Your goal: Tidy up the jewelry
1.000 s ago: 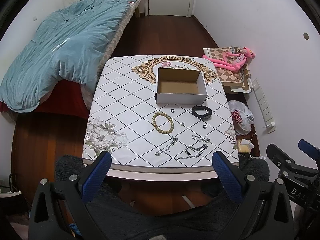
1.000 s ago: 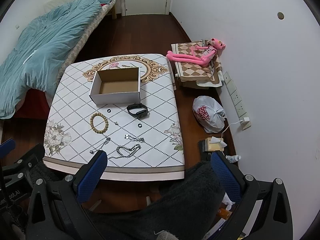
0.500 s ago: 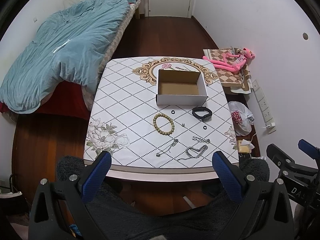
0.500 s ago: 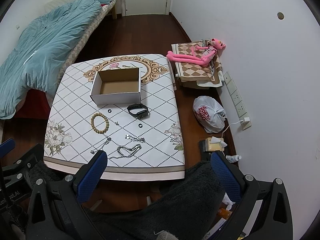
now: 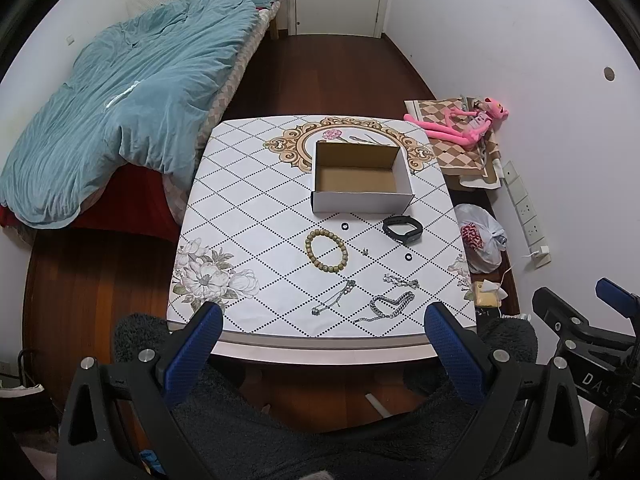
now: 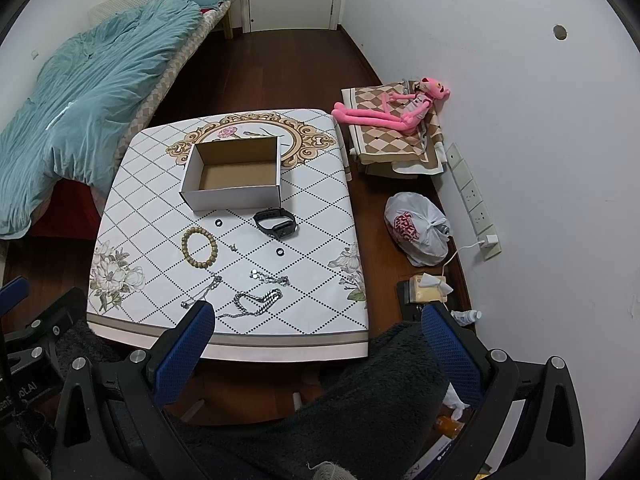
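Presently both grippers sit back from the near edge of the worktop (image 5: pixel 248 240), above dark fleece-covered legs. Left gripper (image 5: pixel 320 332): jaws wide, holding nothing. Right gripper (image 6: pixel 316 332): jaws wide, likewise holding nothing; its left fingertip overlaps the near worktop edge in the right wrist view.

Open cardboard box (image 5: pixel 360 184) stands toward the far side of the worktop, on the gold ornamental print, interior bare. Jewelry lies in front of it, all apart from the box:
- black wristband (image 5: pixel 403 229) just in front of the box's right corner
- small black ring (image 5: pixel 345 226) near the box front; second black ring (image 5: pixel 408 257) further forward, right
- wooden bead bracelet (image 5: pixel 326 250) mid-worktop
- tiny metal piece (image 5: pixel 365 251) right of the beads, type unreadable
- three silver chains near the front edge: one left (image 5: pixel 334 298), one right (image 5: pixel 401 281), the thickest (image 5: pixel 390 305) closest to the edge

Left half of the worktop carries only the printed pattern. Bed with blue quilt (image 5: pixel 120 100) nearly abuts the far-left corner. To the right, floor strip with plastic bag (image 6: pixel 418 228) and pink plush toy (image 6: pixel 392 108) by the wall.
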`<state>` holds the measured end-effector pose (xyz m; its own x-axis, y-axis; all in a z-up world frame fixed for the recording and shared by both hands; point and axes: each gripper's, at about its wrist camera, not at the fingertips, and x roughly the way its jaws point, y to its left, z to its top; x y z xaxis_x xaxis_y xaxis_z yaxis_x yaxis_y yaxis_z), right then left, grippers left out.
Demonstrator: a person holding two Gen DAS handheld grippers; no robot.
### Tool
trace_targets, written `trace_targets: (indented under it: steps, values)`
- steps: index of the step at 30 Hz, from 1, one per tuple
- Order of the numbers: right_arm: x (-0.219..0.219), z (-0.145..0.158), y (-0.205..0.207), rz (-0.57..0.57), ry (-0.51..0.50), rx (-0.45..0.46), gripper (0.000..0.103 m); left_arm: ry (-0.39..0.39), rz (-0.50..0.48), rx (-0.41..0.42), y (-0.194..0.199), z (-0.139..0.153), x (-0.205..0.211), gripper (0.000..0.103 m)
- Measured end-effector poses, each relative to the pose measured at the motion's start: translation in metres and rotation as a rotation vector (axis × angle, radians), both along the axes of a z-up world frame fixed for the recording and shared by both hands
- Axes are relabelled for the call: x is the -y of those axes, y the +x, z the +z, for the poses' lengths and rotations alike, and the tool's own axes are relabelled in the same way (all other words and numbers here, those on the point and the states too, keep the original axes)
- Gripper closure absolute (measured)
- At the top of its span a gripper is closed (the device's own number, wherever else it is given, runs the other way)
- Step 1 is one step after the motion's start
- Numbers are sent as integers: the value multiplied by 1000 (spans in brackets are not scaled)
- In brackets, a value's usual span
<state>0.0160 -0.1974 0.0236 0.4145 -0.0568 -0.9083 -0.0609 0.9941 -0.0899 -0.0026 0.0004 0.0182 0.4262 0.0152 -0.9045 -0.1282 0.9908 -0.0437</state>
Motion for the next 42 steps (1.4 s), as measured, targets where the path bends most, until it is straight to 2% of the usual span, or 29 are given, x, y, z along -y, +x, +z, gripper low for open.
trace_targets:
  steps: [38, 42]
  values:
    - [1, 9, 2, -3, 5, 0, 0, 12, 10, 3, 7, 5, 4, 0]
    - [5, 5, 8, -24, 5, 2, 0, 43, 15, 5, 16, -2, 2, 0]
